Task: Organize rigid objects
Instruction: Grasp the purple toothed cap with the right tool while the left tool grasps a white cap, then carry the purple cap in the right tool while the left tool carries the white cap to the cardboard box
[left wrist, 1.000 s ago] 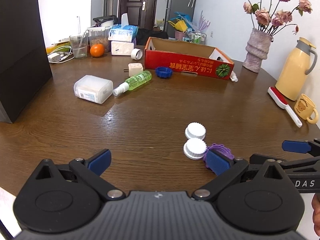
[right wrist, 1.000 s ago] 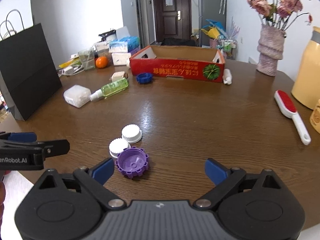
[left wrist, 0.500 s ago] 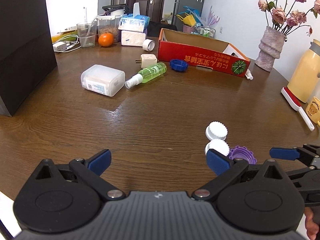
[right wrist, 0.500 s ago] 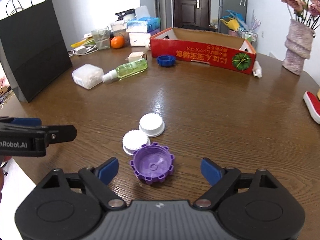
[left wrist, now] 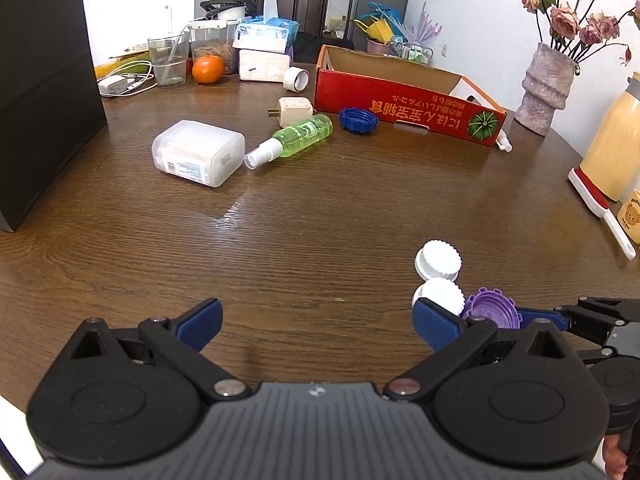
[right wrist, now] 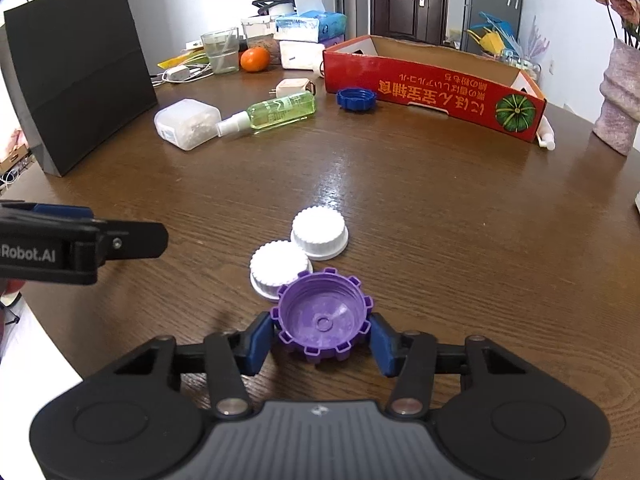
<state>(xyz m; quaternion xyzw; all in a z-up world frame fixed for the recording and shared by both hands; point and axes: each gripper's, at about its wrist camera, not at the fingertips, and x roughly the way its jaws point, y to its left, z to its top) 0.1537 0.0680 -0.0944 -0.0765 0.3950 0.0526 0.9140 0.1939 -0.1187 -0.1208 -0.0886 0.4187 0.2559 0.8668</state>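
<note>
My right gripper (right wrist: pixel 322 338) is shut on a purple notched cap (right wrist: pixel 323 316) that lies open side up on the brown table (right wrist: pixel 440 200). Two white ribbed caps (right wrist: pixel 319 232) (right wrist: pixel 278 266) sit just beyond it, the nearer one touching it. In the left wrist view the purple cap (left wrist: pixel 491 307) and white caps (left wrist: pixel 438 260) lie at the right. My left gripper (left wrist: pixel 316 322) is open and empty above the table's near edge. A red cardboard box (right wrist: pixel 436 80), blue cap (right wrist: pixel 356 99), green spray bottle (right wrist: pixel 276 112) and white plastic case (right wrist: pixel 186 122) lie farther back.
A black paper bag (right wrist: pixel 80 92) stands at the left. A plug adapter (right wrist: pixel 292 87), orange (right wrist: pixel 255 59), glass, tissue packs and cables crowd the far left. A vase of flowers (left wrist: pixel 546 88), yellow flask (left wrist: pixel 612 148) and lint brush (left wrist: pixel 600 208) stand at the right.
My right gripper moved forward around the purple cap and closed on it. My left gripper shifted slightly and stayed open.
</note>
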